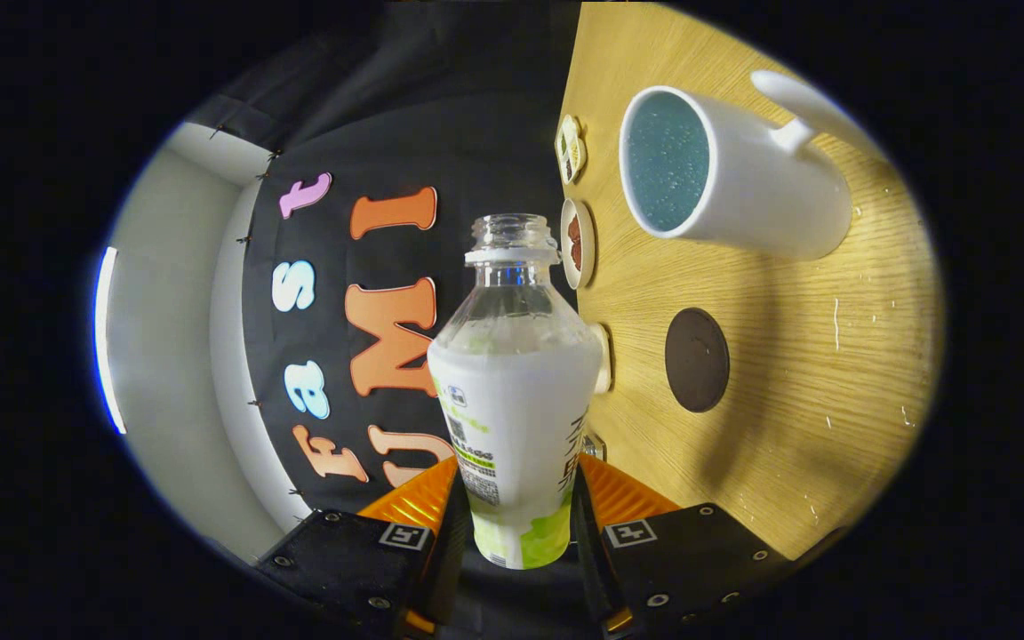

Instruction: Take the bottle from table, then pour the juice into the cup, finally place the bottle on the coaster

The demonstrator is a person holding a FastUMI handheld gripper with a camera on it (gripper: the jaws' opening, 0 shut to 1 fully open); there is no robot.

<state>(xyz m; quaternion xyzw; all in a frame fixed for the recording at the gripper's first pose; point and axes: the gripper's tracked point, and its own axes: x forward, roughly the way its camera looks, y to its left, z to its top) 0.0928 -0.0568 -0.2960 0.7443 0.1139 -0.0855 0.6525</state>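
So the claw (516, 524) was pinching the juice bottle (512, 391) low on its body, one finger pressed against each side. Cap was off, the neck clear and open, label wrapped round the lower part. The whole view was rolled sideways, so the wooden counter (796, 373) ran up beside the bottle. On it stood a white mug (734, 178) with a handle, bluish inside, mouth facing the camera. A dark round coaster (697, 360) lay between the mug and the claw, apart from both. Two small decorated coasters (576, 197) lay near the counter's edge, beside the bottle's neck.
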